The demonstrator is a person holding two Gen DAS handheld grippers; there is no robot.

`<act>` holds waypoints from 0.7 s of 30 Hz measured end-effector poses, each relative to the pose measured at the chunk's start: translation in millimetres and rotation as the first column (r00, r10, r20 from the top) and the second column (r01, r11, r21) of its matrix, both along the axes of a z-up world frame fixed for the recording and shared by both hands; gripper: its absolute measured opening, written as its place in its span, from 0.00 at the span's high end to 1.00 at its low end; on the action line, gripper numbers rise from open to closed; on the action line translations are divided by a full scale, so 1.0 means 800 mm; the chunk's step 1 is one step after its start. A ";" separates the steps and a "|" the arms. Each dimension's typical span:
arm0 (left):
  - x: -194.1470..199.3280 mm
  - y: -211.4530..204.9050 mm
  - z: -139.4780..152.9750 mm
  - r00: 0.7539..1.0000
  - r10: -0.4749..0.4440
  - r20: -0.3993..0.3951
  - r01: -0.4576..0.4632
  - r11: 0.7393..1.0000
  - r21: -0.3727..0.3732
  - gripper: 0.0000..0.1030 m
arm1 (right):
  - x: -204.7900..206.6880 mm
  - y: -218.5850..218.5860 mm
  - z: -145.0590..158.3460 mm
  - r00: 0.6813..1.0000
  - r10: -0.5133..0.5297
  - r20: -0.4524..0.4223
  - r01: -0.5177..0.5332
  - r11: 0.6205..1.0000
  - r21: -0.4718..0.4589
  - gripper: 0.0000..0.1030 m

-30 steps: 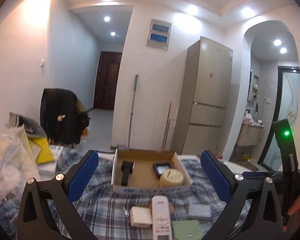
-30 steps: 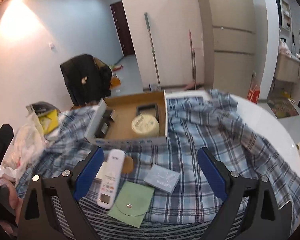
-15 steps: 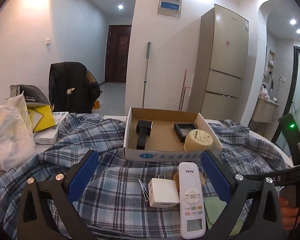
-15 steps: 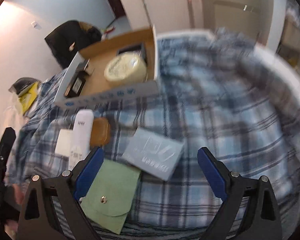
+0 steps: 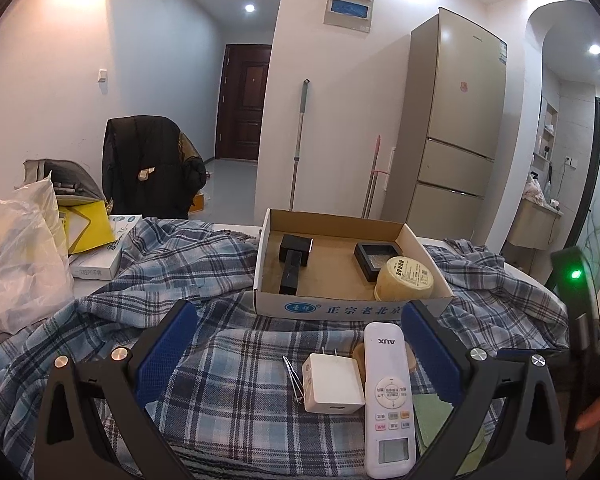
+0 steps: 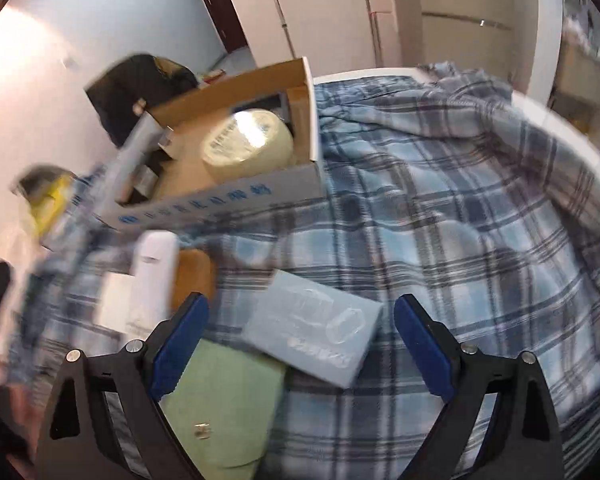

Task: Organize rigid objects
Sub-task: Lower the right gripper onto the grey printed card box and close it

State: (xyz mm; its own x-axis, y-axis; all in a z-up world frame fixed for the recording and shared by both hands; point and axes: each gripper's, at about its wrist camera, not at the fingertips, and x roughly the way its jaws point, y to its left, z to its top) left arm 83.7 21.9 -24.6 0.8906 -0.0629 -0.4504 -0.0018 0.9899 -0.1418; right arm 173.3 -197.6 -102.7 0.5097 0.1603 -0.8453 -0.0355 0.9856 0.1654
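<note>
White remote (image 5: 389, 400) marked "AUX", flat on plaid cloth (image 5: 228, 380), at 6 o'clock from cardboard box (image 5: 340, 308); blue Chinese print on box front. White charger (image 5: 332, 384) touching remote at its 9 o'clock. Left claw (image 5: 298, 356) apart, empty. Right claw (image 6: 302, 348) closing, wide, over pale blue box (image 6: 316, 336); print blurred. Green pouch (image 6: 224, 408) at 7 o'clock.
</note>
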 end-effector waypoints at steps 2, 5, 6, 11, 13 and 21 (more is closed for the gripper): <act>0.000 -0.001 0.000 1.000 -0.003 0.002 0.003 1.000 0.006 0.00 | 0.003 -0.001 -0.006 1.000 0.001 -0.025 0.000 0.999 0.041 0.12; -0.001 -0.004 0.001 1.000 -0.007 0.007 0.007 1.000 0.016 0.00 | 0.006 -0.007 -0.006 0.998 -0.064 0.004 0.063 0.993 0.101 0.12; -0.001 -0.004 0.001 1.000 -0.009 0.006 0.009 1.000 0.018 0.00 | 0.009 -0.005 -0.005 0.998 -0.064 0.009 0.063 0.995 0.074 0.12; -0.001 -0.005 0.000 1.000 -0.010 0.005 0.010 1.000 0.018 0.00 | 0.007 0.012 -0.008 1.000 -0.016 -0.019 0.015 0.998 -0.059 0.16; -0.001 -0.005 0.000 1.000 -0.011 0.004 0.011 1.000 0.018 0.00 | 0.006 0.016 -0.009 0.999 0.006 -0.031 -0.009 0.994 -0.105 0.24; 0.001 0.001 -0.004 1.000 -0.002 -0.015 0.002 1.000 -0.006 0.00 | 0.001 0.000 -0.001 0.998 0.024 -0.053 -0.030 0.992 -0.124 0.26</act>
